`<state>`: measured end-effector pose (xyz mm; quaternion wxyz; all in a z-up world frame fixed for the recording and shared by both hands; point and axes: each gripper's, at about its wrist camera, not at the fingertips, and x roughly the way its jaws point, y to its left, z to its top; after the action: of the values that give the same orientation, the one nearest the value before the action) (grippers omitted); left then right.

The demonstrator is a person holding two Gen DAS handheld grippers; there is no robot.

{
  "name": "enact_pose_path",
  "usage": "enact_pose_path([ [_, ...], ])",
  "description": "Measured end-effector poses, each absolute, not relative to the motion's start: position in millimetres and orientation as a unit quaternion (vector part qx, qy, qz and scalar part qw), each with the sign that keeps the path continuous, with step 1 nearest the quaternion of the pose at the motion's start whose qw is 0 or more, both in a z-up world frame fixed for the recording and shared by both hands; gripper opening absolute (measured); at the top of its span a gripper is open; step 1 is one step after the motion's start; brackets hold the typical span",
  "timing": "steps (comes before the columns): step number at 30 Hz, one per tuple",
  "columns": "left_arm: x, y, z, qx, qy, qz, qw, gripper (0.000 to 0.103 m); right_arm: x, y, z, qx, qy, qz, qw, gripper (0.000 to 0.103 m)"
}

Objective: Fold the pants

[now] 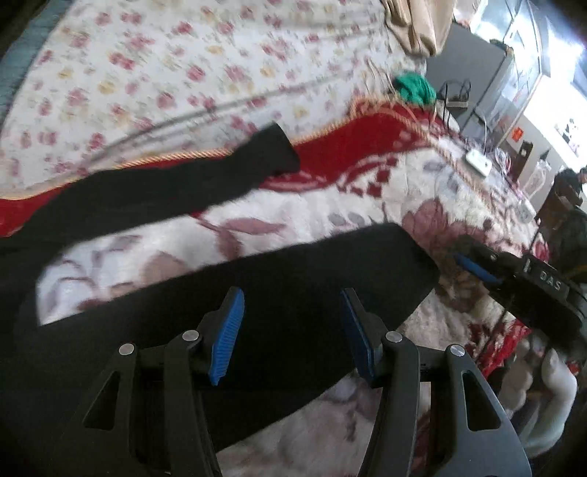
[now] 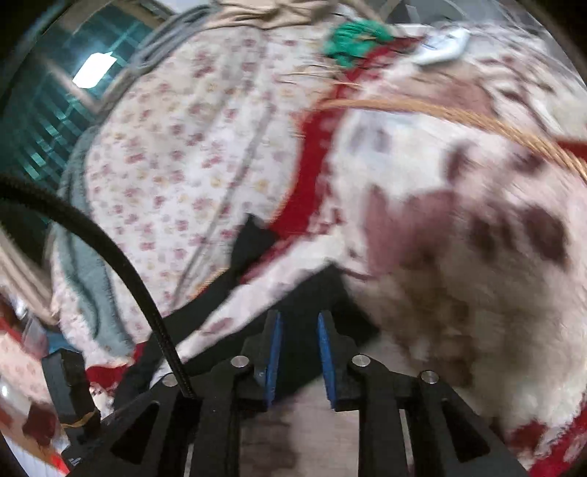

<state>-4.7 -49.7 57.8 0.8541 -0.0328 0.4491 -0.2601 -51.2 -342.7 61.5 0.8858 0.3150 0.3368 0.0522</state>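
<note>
Black pants lie spread on a fluffy red-and-white floral blanket (image 1: 330, 198). The near leg (image 1: 312, 264) runs across the left wrist view, and the far leg (image 1: 183, 183) stretches toward the blanket's red border. My left gripper (image 1: 291, 297) hovers open just above the near leg, with nothing between its blue pads. At the hem end of that leg, a blue pad (image 1: 477, 269) of my right gripper shows. In the right wrist view my right gripper (image 2: 299, 317) has its jaws a little apart over the black hem (image 2: 330, 290), not pinching it. The view is blurred.
A flowered sheet (image 1: 146, 73) covers the bed beyond the blanket. A green cloth (image 1: 414, 88) and a white device (image 1: 478, 163) lie near the blanket's far edge, with beige fabric (image 1: 414, 25) behind. A hand (image 1: 543, 389) holds the right gripper. A black cable (image 2: 110, 253) arcs at left.
</note>
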Motion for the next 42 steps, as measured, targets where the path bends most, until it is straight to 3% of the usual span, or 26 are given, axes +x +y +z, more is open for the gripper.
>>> enact_pose_path([
  [2,-8.4,-21.5,67.3,-0.054,0.442,-0.247,0.861,0.054,-43.0,-329.8,63.9,0.313,0.336,0.076,0.885,0.035],
  [7,-7.1,52.7,77.4,-0.106,0.440,-0.183,0.873,0.054,-6.7,-293.4,59.6,0.315,0.356,0.123,0.871,0.037],
  [11,-0.1,112.6,79.4,-0.145,0.433,-0.123,0.881,0.054,29.2,-274.4,44.0,0.327,0.377,0.142,0.855,0.046],
  [21,37.8,208.0,63.0,-0.267,0.439,-0.053,0.857,0.054,114.1,-278.2,1.0,0.401,0.414,0.114,0.809,0.048],
  [42,116.0,223.1,5.0,-0.350,0.482,0.016,0.803,0.054,169.7,-280.6,-25.0,0.405,0.429,0.085,0.803,0.054],
])
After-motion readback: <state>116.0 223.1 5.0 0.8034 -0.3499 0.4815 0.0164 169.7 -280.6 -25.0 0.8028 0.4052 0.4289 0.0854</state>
